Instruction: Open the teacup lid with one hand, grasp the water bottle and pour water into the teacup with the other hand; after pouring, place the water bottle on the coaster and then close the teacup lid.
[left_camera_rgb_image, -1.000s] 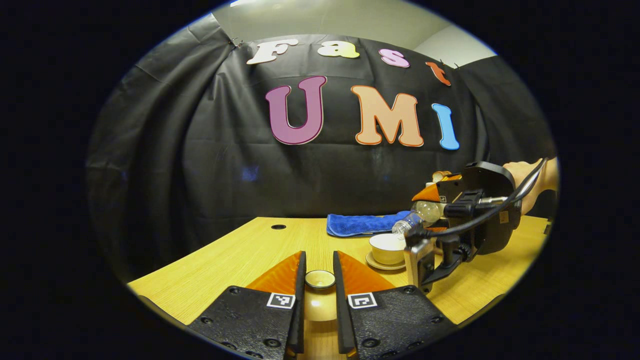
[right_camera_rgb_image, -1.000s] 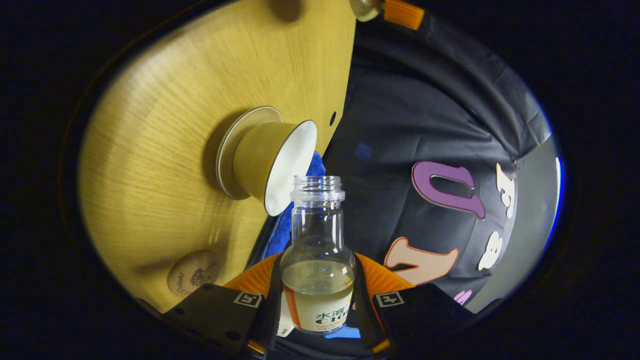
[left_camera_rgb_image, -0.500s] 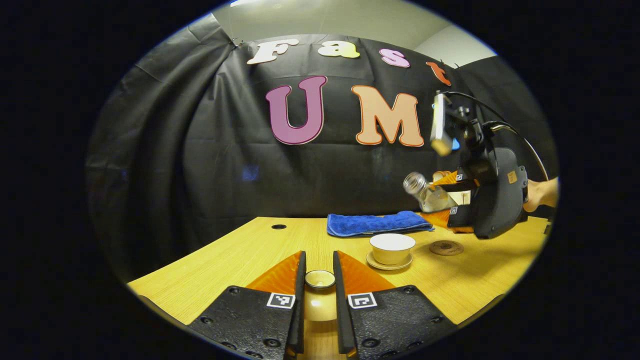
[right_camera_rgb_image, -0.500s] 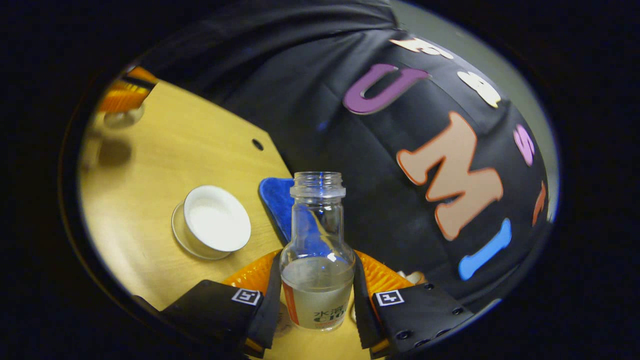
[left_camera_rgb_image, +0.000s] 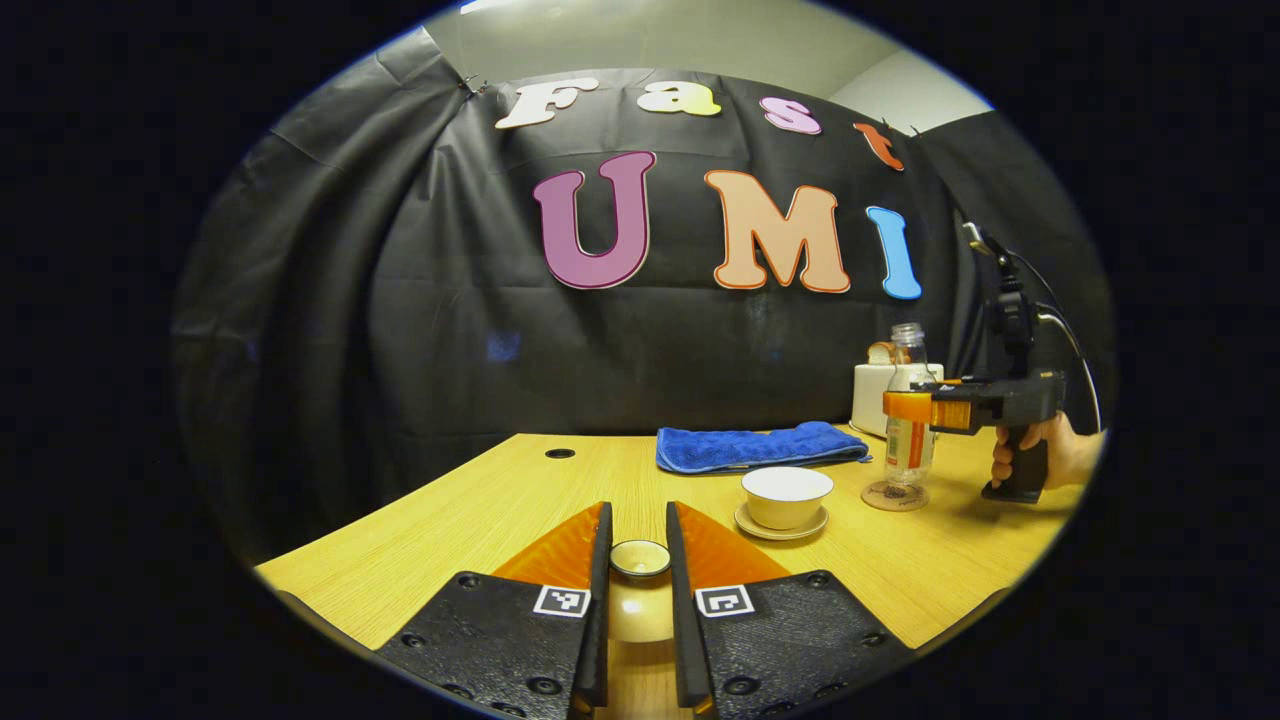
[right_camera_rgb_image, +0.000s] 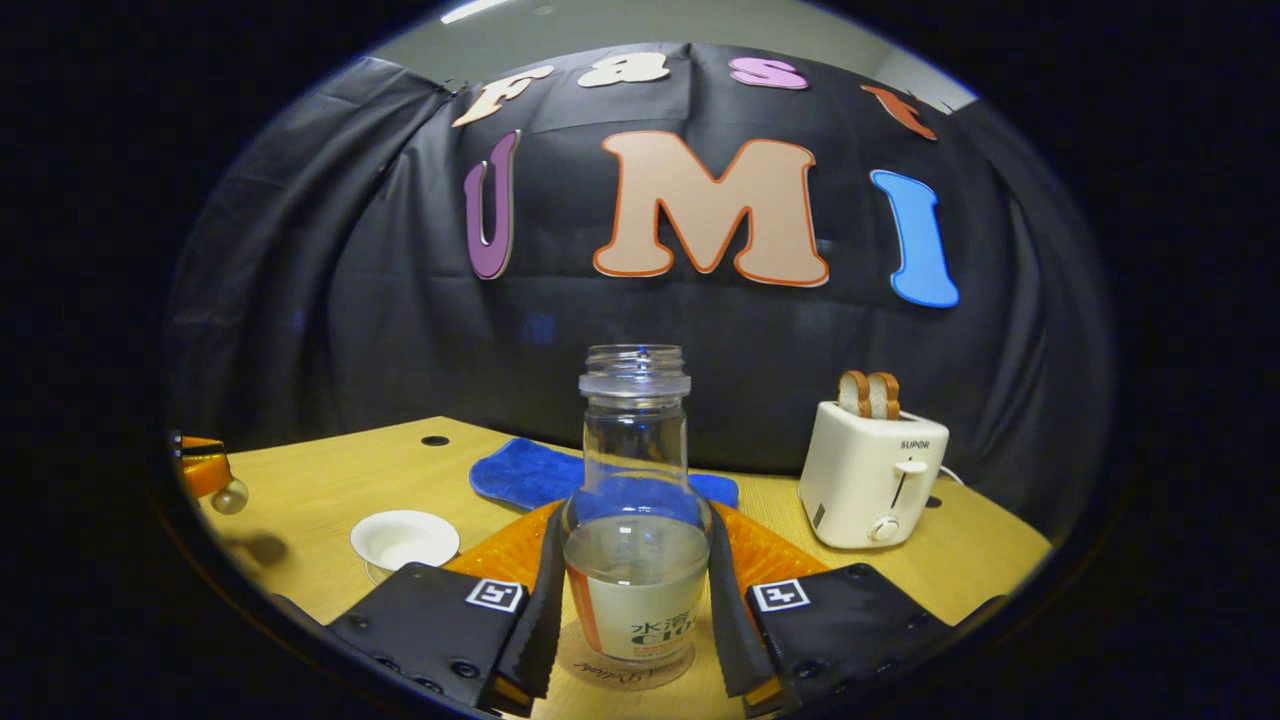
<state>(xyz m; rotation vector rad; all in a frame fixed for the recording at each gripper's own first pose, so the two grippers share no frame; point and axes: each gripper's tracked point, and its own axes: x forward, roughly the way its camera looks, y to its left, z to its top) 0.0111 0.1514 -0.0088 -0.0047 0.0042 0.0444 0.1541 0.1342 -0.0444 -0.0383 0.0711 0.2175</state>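
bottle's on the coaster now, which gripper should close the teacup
Left. The left gripper already holds the lid, and the teacup sits open just ahead. The right gripper is clamped on the bottle.

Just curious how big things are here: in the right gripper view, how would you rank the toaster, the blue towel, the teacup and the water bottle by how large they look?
1. Water bottle, though it sits closest to the camera, so that inflates it.
2. Toaster.
3. Blue towel, partly hidden behind the bottle, so unsure against the toaster.
4. Teacup.

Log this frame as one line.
phase: bottle placing | right gripper: shut on water bottle, upright on coaster | left gripper: holds lid | teacup: open
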